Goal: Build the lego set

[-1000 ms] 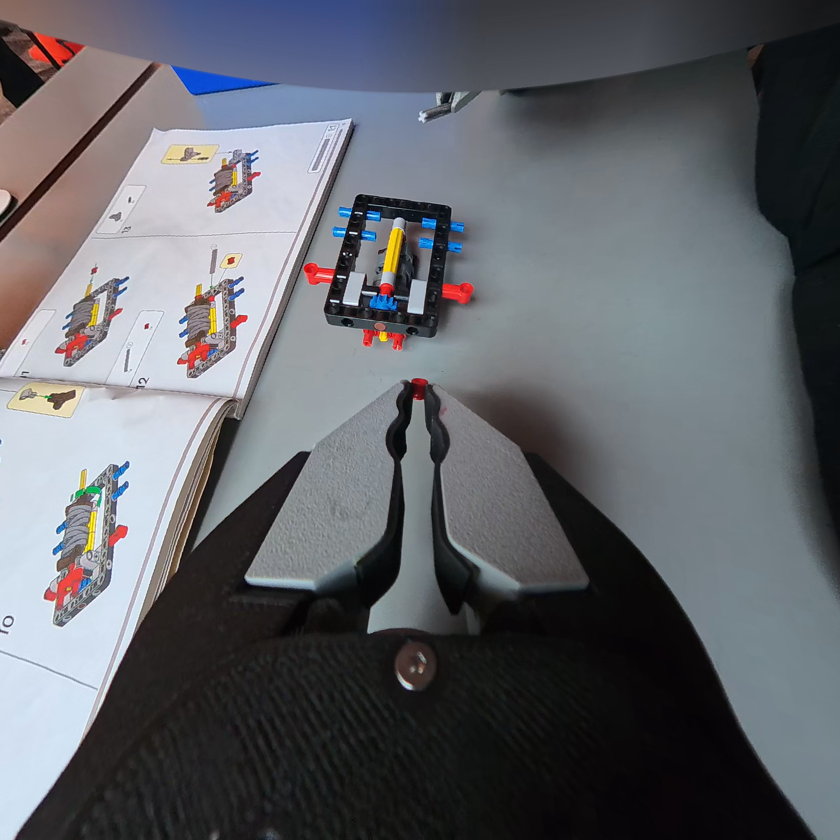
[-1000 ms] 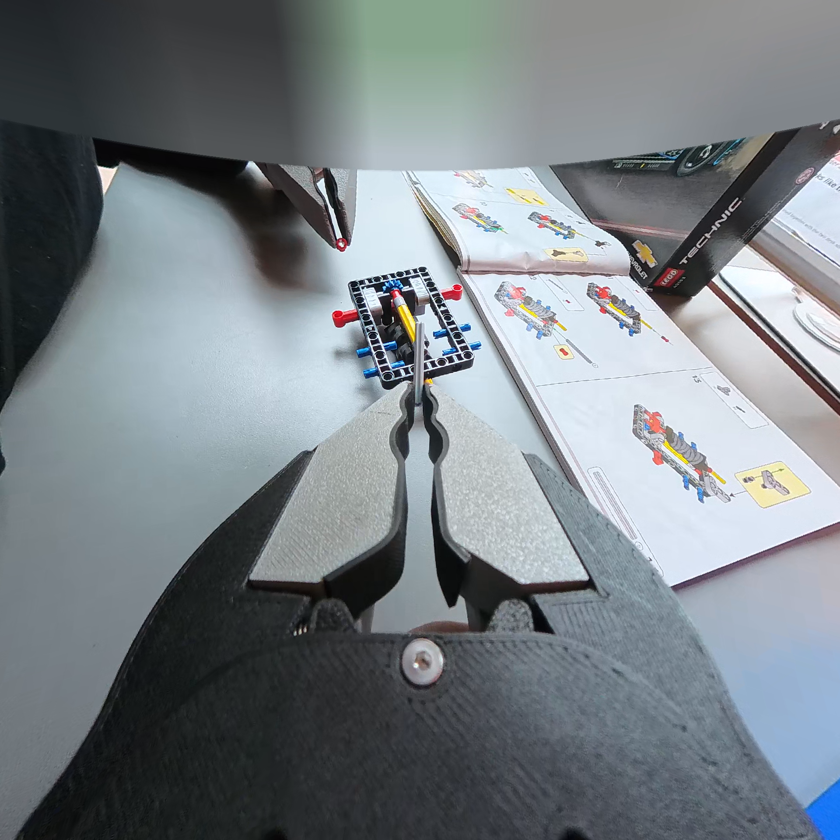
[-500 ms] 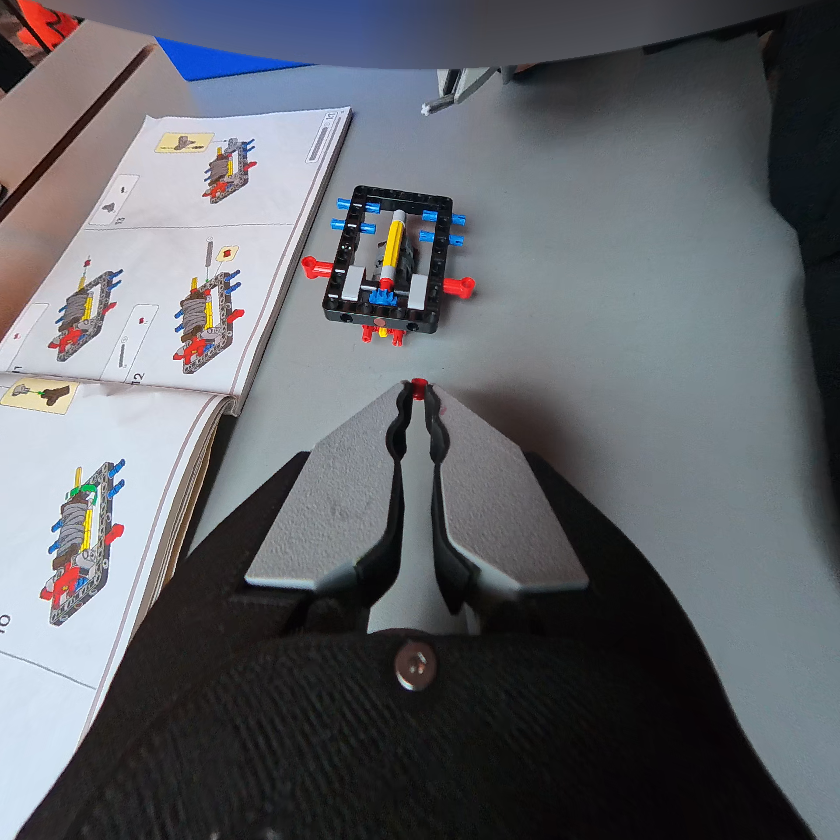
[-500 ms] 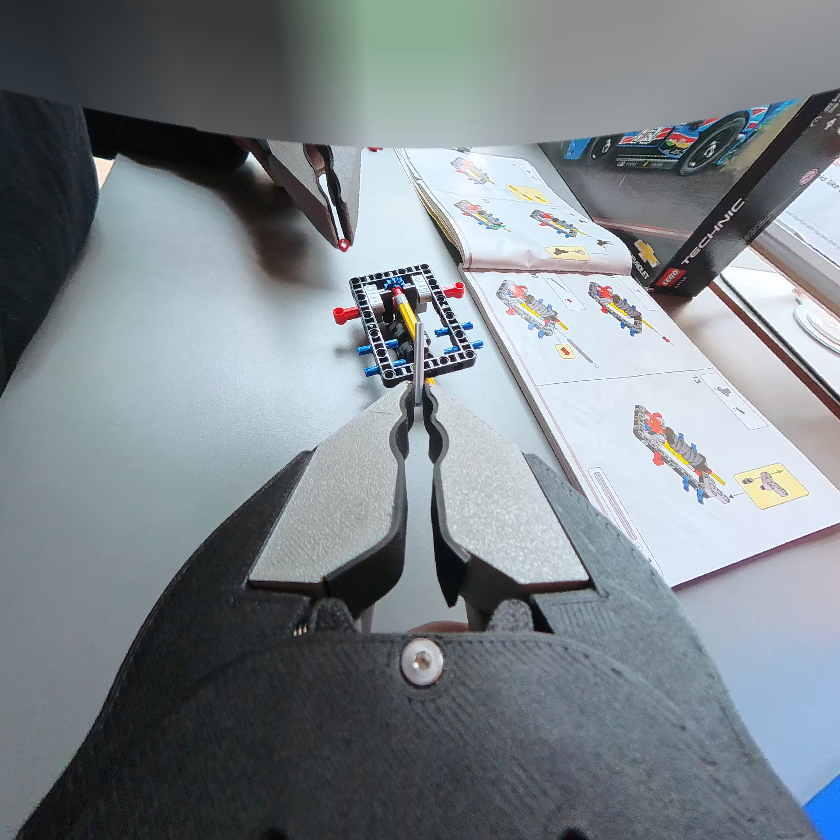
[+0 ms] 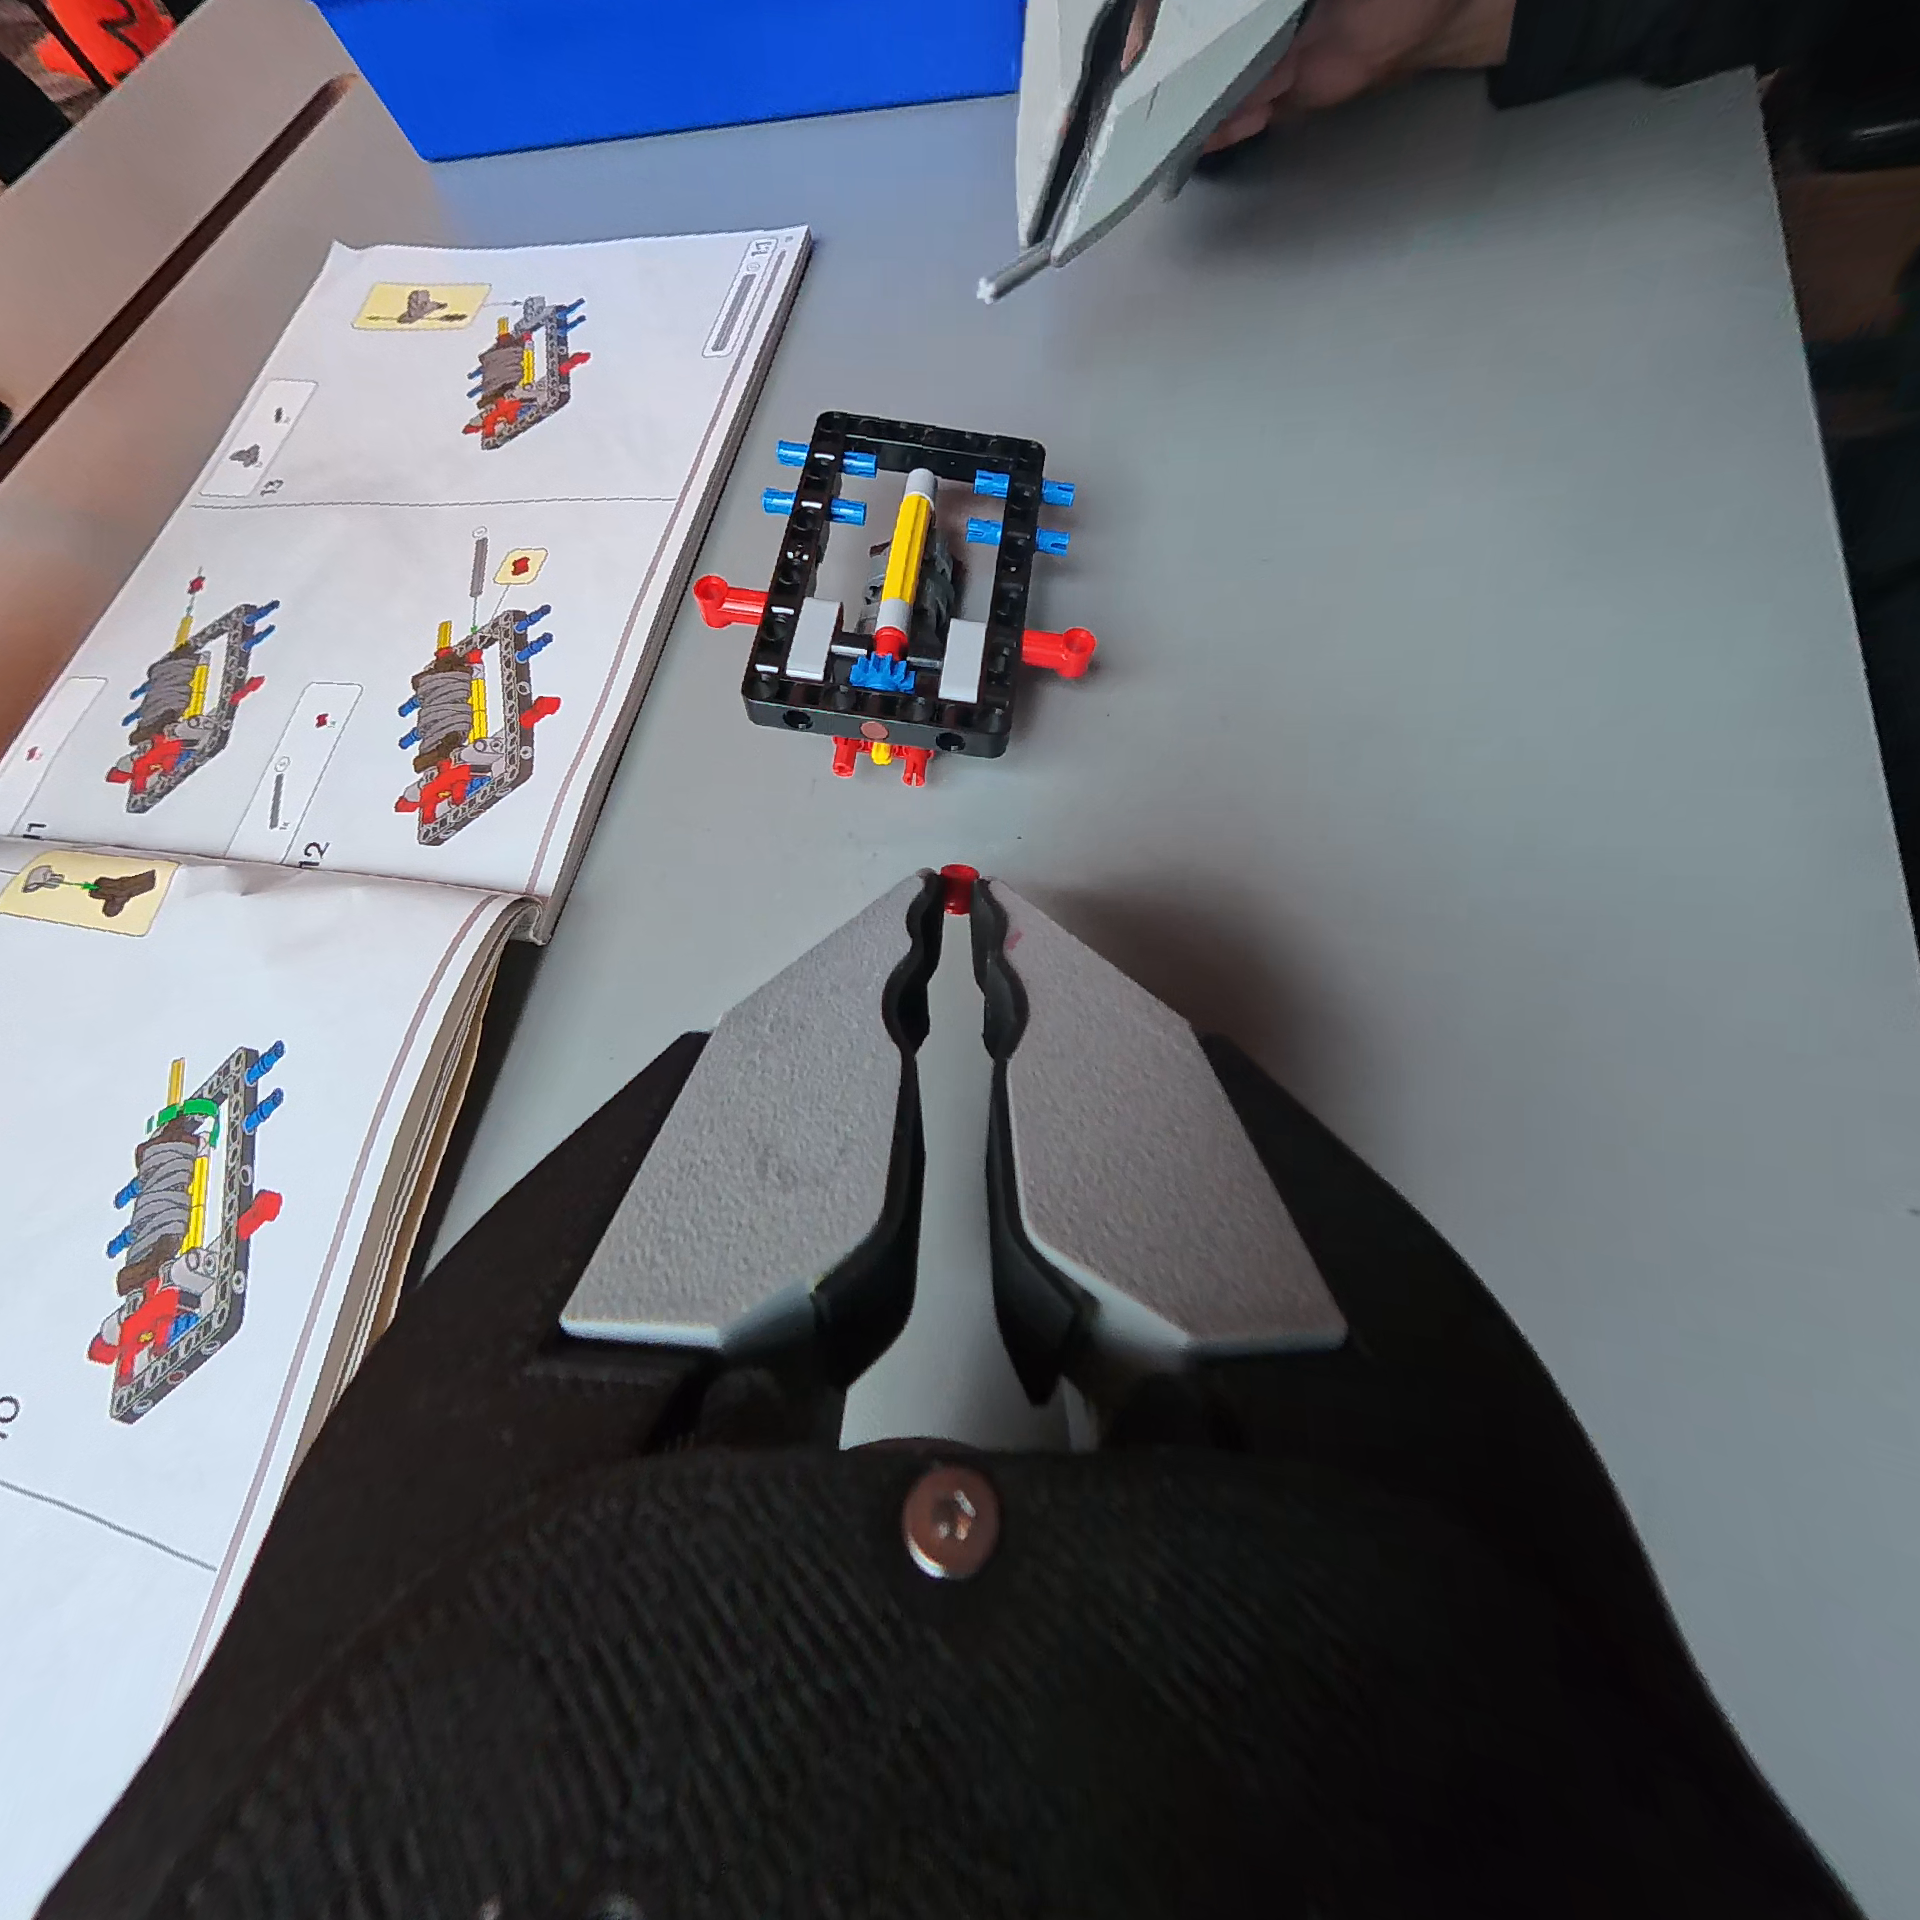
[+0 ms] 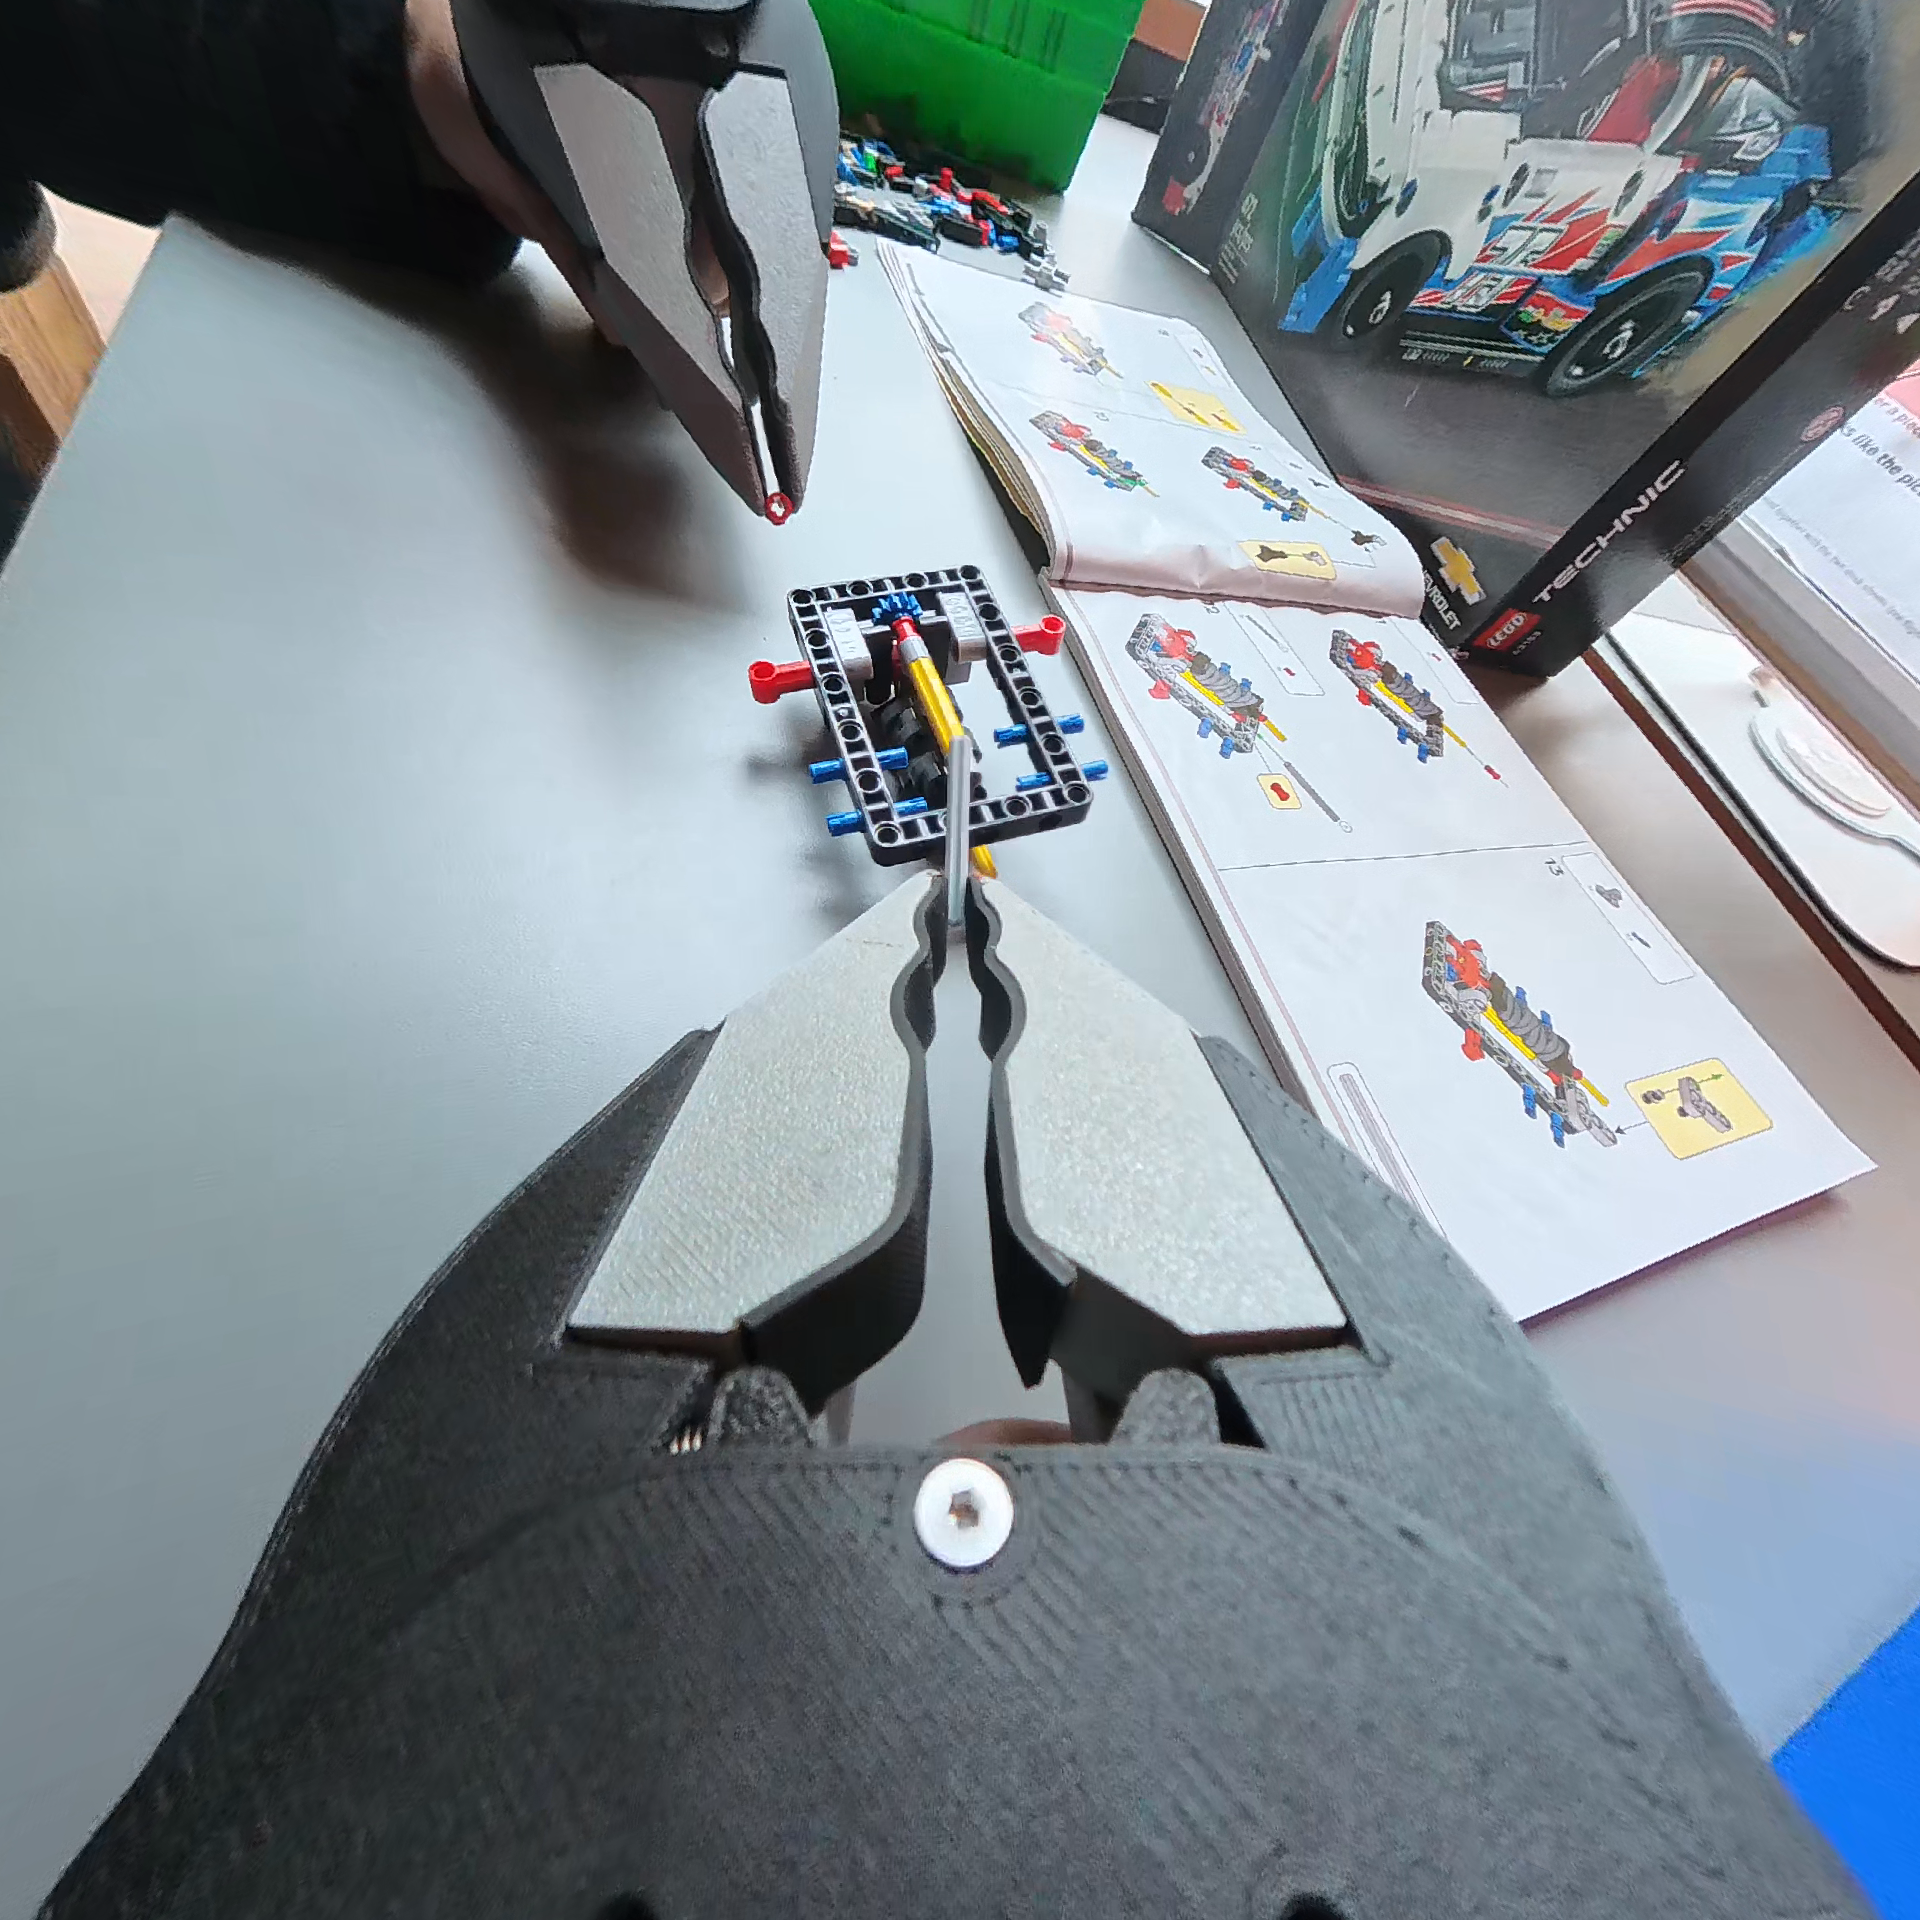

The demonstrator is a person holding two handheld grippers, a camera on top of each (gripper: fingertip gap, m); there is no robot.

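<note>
Both my claws have drawn back and up from the black frame assembly (image 5: pixel 902 592), which lies untouched beside the instruction booklet (image 5: pixel 416 582). My left claw (image 5: pixel 956 891) pinches a small red bush (image 5: pixel 957 885); my right claw (image 6: pixel 954 896) pinches a grey axle (image 6: pixel 958 821). Neither is fitted yet, and most of the build remains.

A grey worktop (image 6: pixel 312 727) carries a green bin (image 6: pixel 966 94) at its far end and a blue bin (image 5: pixel 675 62) opposite.
</note>
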